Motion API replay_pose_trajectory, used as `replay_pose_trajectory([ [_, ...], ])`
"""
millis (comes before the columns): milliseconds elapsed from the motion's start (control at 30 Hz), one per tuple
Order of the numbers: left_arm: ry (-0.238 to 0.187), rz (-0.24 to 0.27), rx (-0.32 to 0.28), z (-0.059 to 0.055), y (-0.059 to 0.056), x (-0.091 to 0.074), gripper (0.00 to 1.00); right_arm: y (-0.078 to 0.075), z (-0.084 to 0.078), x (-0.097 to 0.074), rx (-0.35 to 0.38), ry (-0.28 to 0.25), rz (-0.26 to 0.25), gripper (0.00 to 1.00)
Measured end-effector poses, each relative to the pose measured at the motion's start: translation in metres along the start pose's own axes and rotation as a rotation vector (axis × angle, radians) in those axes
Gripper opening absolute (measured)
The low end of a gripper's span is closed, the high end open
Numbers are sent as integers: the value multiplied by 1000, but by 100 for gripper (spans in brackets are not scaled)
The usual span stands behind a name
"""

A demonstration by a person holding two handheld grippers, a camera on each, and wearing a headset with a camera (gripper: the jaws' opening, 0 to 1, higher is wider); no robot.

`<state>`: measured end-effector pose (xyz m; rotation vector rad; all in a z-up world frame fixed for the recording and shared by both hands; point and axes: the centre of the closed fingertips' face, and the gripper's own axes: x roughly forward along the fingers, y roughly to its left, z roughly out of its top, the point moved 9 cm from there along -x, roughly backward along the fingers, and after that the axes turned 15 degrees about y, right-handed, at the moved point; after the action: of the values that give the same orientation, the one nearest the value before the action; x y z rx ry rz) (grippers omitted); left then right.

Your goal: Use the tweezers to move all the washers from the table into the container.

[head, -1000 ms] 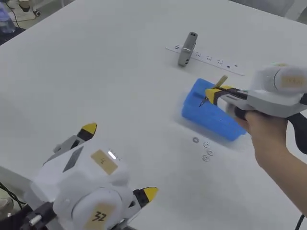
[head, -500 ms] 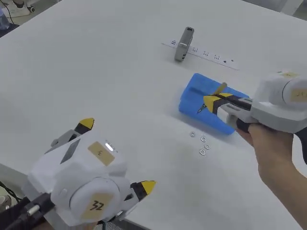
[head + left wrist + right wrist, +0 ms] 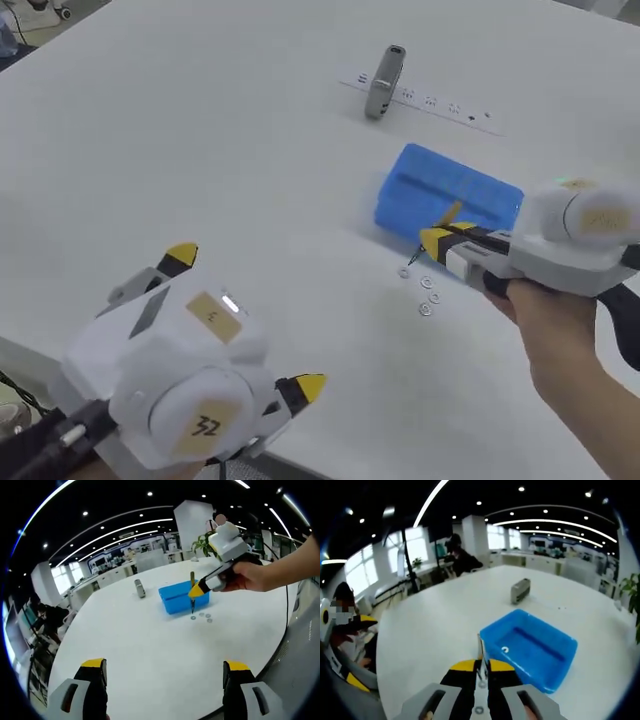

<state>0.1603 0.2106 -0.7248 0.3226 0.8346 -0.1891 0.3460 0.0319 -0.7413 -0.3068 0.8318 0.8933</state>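
Item 1. Table (image 3: pixel 200 150): wide, white, plain top.

Item 2. Container (image 3: pixel 450 195): blue, rectangular, open on top, standing on the table's far right part. Seen also from the left gripper view (image 3: pixel 177 596) and the right gripper view (image 3: pixel 535 650), where a single washer (image 3: pixel 505 649) lay on its floor.

Item 3. Washers (image 3: pixel 428 283): four small metal rings lying loose on the table just in front of the container's near wall, close together but apart from one another; visible also in the left gripper view (image 3: pixel 201 614).

Item 4. Tweezers (image 3: pixel 432 235): thin, clamped upright between the jaws of the right gripper (image 3: pixel 437 242), points down, just over the leftmost ring (image 3: pixel 193 617). Whether the points were spread or pressed together was too small to tell, and contact with the ring could not be made out.

Item 5. Right gripper, further: jaws pressed tight on the tweezers (image 3: pixel 479 652), held by a hand (image 3: pixel 545 320) above the washers, beside the container.

Item 6. Left gripper (image 3: pixel 245 320): jaws spread wide, nothing between them, hanging over the table's near edge, well apart from the washers.

Item 7. Grey block (image 3: pixel 381 85): upright beyond the container, touching a flat white power strip (image 3: pixel 430 103).
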Motion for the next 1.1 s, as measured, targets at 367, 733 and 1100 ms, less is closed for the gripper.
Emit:
replay_pose_trajectory([
  [367, 8, -3, 11, 0, -1, 1, 99, -2, -4, 4, 10, 16, 2, 4],
  [733, 8, 1, 12, 0, -1, 0, 99, 2, -14, 8, -3, 12, -10, 3],
  [1100, 6, 5, 8, 0, 0, 0, 99, -1, -26, 10, -13, 63, -36, 2],
])
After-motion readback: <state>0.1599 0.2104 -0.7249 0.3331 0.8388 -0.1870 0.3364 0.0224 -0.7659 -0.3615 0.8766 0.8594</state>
